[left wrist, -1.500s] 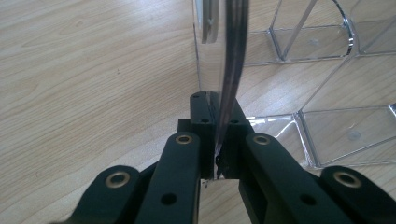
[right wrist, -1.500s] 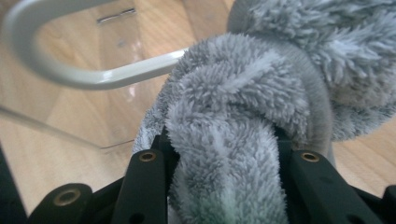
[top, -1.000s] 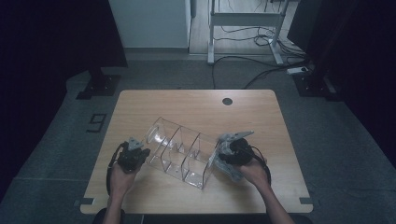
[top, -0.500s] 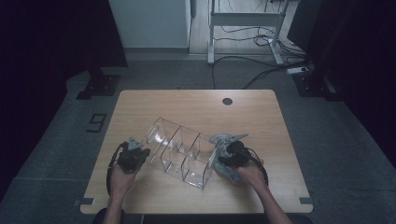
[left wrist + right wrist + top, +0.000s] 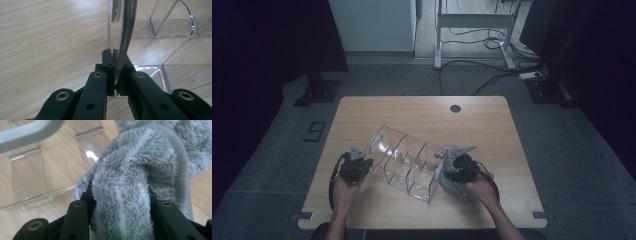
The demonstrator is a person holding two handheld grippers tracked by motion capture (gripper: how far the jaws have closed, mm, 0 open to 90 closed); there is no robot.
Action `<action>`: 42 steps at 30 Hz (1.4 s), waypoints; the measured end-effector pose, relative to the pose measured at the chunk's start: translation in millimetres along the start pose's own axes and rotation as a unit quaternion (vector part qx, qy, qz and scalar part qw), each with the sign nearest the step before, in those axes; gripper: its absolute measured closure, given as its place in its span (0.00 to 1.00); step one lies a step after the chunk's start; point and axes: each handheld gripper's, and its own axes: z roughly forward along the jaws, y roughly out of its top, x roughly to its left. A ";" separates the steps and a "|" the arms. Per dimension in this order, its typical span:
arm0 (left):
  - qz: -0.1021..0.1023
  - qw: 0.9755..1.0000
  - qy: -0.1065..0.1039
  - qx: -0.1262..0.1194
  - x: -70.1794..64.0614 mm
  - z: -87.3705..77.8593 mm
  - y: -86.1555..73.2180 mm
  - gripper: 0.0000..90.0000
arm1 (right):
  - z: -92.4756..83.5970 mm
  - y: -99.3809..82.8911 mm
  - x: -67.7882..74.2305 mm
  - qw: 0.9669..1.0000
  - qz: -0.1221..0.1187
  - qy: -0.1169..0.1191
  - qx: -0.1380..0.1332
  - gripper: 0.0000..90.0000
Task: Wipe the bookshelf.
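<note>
High view: clear plastic organizer with several open compartments (image 5: 404, 162) lying aslant on the pale wooden table (image 5: 422, 112), nearer the person's edge than the far one, with broad bare wood beyond it up to the round hole and narrower strips toward the left and right edges. Left gripper (image 5: 360, 167) set against the organizer's left end, right gripper (image 5: 445, 172) at its right end with a grey fluffy cloth (image 5: 452, 186) bunched beneath it, close to the near table edge. Left gripper view: jaws clamped tight on a thin transparent wall of the organizer (image 5: 125, 37), the wall's edge running up between the pads; open wood to the left of it, more compartments to the right. Right gripper view: jaws closed around a thick fold of the grey cloth (image 5: 135, 185), which bulges between and over them; the organizer's clear base and rim (image 5: 37, 195) just to the left, touching or nearly touching the cloth, bare wood at the far right.
</note>
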 end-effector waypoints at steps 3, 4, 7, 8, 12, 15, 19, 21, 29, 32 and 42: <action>-0.002 1.000 0.001 0.000 -0.2 0.0 -0.2 0.97 | -1.4 -2.0 5.1 1.000 -0.005 0.007 0.002 0.68; -0.002 1.000 0.002 0.000 -0.4 0.0 -0.1 0.97 | -2.2 -2.7 6.7 1.000 -0.005 0.010 0.001 0.68; -0.002 1.000 0.003 0.000 -0.8 0.0 -0.1 0.97 | -5.0 -4.6 12.5 1.000 -0.010 0.022 -0.001 0.68; -0.002 1.000 0.004 0.001 -0.9 0.0 -0.1 0.97 | -5.8 -5.2 15.3 1.000 -0.010 0.025 0.000 0.68; -0.002 1.000 0.006 0.001 -1.3 0.0 -0.1 0.97 | -7.1 -7.3 25.1 0.999 -0.023 0.036 0.001 0.68; -0.002 1.000 0.007 0.001 -1.6 0.0 -0.1 0.97 | -8.8 -9.0 31.6 0.999 -0.030 0.043 0.003 0.68; -0.002 1.000 0.007 0.002 -1.8 0.0 0.1 0.97 | -10.5 -12.1 40.3 0.998 -0.037 0.056 0.005 0.68; -0.002 1.000 0.009 0.003 -2.3 0.0 0.2 0.97 | -10.8 -13.5 44.8 0.997 -0.041 0.060 0.006 0.68; -0.004 1.000 0.011 0.003 -3.1 0.0 0.4 0.97 | -13.1 -18.9 61.4 0.995 -0.056 0.077 0.009 0.68; -0.004 1.000 0.012 0.004 -3.6 -0.1 0.4 0.97 | -14.5 -20.3 67.5 0.995 -0.061 0.082 0.008 0.68; -0.003 1.000 0.005 0.003 -2.0 -0.6 -0.4 0.97 | -15.9 -23.4 74.2 0.993 -0.069 0.096 0.013 0.68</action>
